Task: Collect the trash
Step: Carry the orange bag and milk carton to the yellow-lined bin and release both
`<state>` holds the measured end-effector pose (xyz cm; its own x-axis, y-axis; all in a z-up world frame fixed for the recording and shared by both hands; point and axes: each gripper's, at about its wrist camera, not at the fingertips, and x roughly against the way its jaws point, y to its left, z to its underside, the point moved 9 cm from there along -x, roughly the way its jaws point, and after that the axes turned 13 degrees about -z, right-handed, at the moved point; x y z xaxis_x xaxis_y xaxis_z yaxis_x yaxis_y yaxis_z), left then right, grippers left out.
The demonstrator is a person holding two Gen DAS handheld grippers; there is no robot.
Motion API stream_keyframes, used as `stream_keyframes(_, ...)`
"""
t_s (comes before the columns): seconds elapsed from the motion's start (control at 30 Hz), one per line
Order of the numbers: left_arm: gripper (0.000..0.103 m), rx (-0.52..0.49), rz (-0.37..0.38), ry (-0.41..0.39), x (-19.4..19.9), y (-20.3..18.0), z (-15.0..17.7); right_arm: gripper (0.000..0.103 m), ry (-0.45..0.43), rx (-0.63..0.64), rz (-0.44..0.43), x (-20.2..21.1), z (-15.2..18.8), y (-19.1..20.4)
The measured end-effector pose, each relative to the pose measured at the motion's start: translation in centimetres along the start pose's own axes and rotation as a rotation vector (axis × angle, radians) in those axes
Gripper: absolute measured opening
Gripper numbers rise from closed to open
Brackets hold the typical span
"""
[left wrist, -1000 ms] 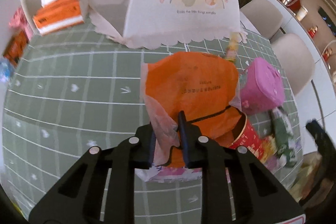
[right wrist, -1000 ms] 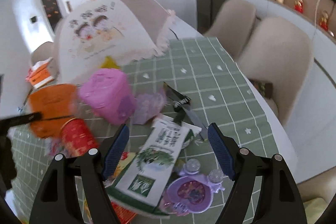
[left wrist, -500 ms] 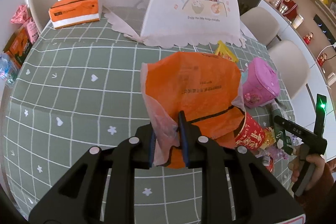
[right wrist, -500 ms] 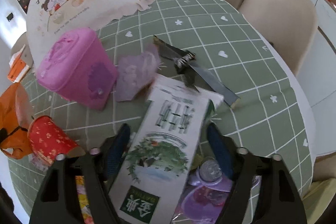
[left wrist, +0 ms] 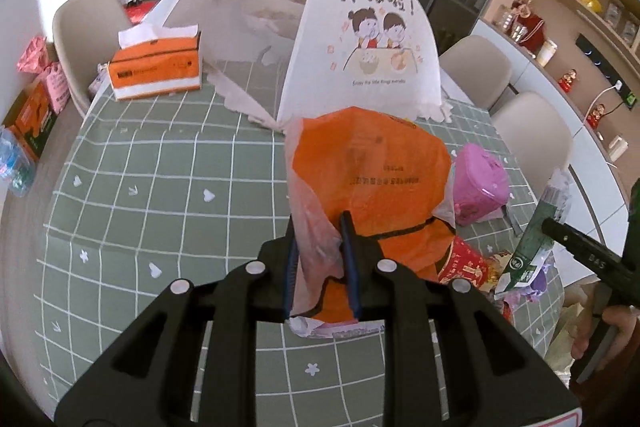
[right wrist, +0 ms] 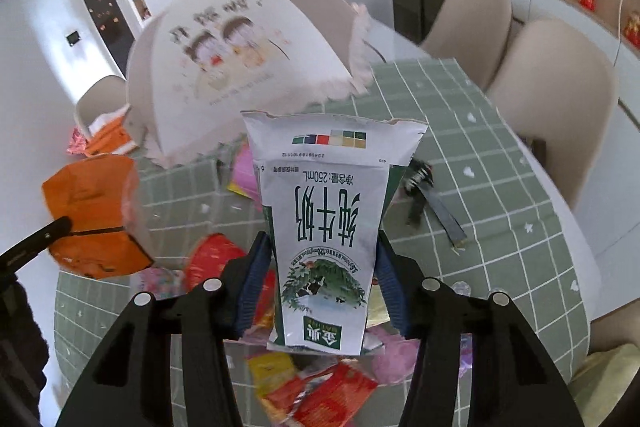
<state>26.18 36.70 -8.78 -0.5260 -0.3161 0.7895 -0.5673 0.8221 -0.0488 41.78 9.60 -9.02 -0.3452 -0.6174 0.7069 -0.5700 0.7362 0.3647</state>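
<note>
Lifted off the tabletop [right wrist: 460, 131] since a second ago, the milk carton [right wrist: 324, 227] now hangs pinched in the right gripper [right wrist: 320, 263] jaws, right of the orange bag [left wrist: 372, 183]. Left gripper [left wrist: 320, 259] jaws pinch the bag's rim. Best carry the carton over the bag's mouth before releasing.

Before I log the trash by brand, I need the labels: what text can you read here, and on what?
"纯牛奶", upside down: milk carton in the right gripper.
"净含量: 250mL", upside down: same carton.
"开饭啦!": mesh food cover.
"Enjoy the little things everyday": under its cartoon, barely legible.
Orange bag in the left gripper: print too blurred.
Tissue box: print too small.
</note>
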Motion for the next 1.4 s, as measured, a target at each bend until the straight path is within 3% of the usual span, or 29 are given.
stream_keyframes(0.37,0.019,-0.077,0.093,-0.055,0.2,-1.8,-1.5,0.049,-0.081,0.014,0.114,5.3,0.1,2.9)
stream_keyframes(0.5,0.019,-0.098,0.134,-0.069,1.4,-4.2,-2.0,0.049,-0.121,0.029,0.145,8.3,0.6,2.2)
stream_keyframes(0.67,0.019,-0.161,0.157,-0.12,4.8,-9.8,-1.1,0.049,-0.19,0.034,0.155,13.3,2.0,-0.5)
stream_keyframes(0.77,0.019,-0.194,0.166,-0.132,6.6,-14.0,0.7,0.049,-0.223,0.033,0.164,16.8,3.7,-3.4)
stream_keyframes(0.87,0.019,-0.214,0.225,-0.09,8.2,-19.2,3.7,0.049,-0.234,0.02,0.183,20.4,6.0,-6.8)
stream_keyframes(1.2,0.019,-0.428,0.375,-0.018,12.3,-38.2,15.6,0.049,-0.306,-0.057,0.351,34.0,13.1,-20.6)
stream_keyframes(1.4,0.019,-0.534,0.45,0.036,13.5,-47.8,21.8,0.049,-0.347,-0.098,0.385,39.5,15.9,-25.5)
